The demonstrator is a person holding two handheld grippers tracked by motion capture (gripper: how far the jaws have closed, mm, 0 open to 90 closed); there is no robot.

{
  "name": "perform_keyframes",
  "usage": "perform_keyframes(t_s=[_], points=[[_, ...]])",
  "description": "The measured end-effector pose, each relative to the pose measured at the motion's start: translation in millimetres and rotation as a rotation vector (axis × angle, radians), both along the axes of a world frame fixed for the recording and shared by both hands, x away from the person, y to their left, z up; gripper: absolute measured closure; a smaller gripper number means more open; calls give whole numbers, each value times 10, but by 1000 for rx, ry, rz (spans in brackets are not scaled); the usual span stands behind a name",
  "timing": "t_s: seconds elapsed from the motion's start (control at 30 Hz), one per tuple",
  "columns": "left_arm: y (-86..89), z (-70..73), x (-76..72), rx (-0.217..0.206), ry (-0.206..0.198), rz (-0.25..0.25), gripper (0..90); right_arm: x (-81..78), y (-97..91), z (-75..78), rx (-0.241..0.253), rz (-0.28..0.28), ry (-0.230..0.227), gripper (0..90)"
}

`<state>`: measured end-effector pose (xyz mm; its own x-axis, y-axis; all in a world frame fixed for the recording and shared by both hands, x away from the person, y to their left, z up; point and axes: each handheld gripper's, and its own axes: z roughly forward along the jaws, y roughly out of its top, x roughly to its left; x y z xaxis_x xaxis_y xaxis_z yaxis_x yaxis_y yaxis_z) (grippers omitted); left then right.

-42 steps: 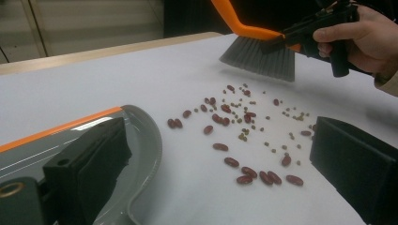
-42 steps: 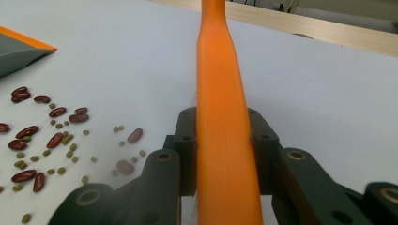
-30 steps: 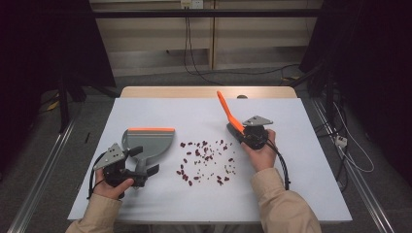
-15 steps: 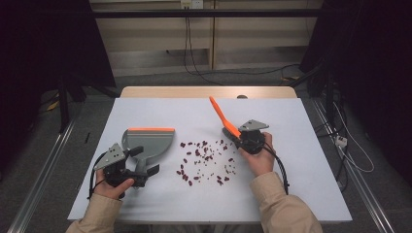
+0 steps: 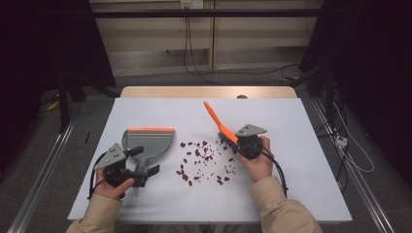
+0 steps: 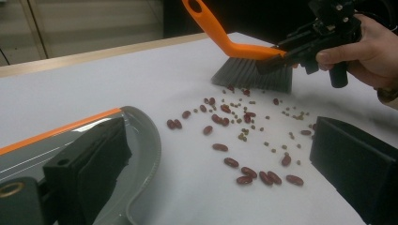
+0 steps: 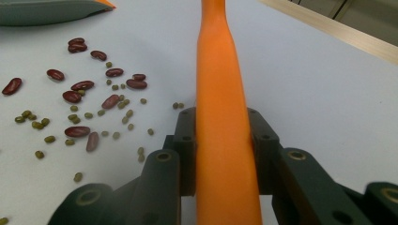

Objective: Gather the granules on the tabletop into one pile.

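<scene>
Brush: orange-handled brush (image 5: 219, 122) clamped by its handle in the right gripper (image 5: 241, 141); grey bristles down on the table at the right edge of the spilled beans.
Right gripper: jaws pressed against both sides of the orange handle, as the right gripper view shows (image 7: 220, 154); handle slopes up and away toward the far side of the table.
Left gripper: left gripper (image 5: 138, 162) has its jaws spread, with one jaw (image 6: 87, 164) over the dustpan; whether that jaw touches the pan cannot be made out.
Dustpan: grey dustpan (image 5: 148, 141) with an orange lip, flat on the table left of the beans; its handle points toward the left gripper.
Beans: red kidney beans (image 5: 204, 158) and small green beans (image 7: 37, 123) scattered loosely between dustpan and brush; none seen in the pan.
Table: white table (image 5: 301, 170) with a wooden strip along its far edge.
Hands: one hand on each gripper, beige sleeves entering from the near edge.
</scene>
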<state>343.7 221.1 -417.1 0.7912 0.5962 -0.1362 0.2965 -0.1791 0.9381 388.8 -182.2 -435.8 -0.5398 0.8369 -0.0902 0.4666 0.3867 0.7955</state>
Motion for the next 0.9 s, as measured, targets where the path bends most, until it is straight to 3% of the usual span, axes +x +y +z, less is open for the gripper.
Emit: perform_keyframes(t_s=[0.9], points=[[-9, 8, -4, 11, -7, -9, 47, -207, 148, 8, 19, 53, -1, 713]])
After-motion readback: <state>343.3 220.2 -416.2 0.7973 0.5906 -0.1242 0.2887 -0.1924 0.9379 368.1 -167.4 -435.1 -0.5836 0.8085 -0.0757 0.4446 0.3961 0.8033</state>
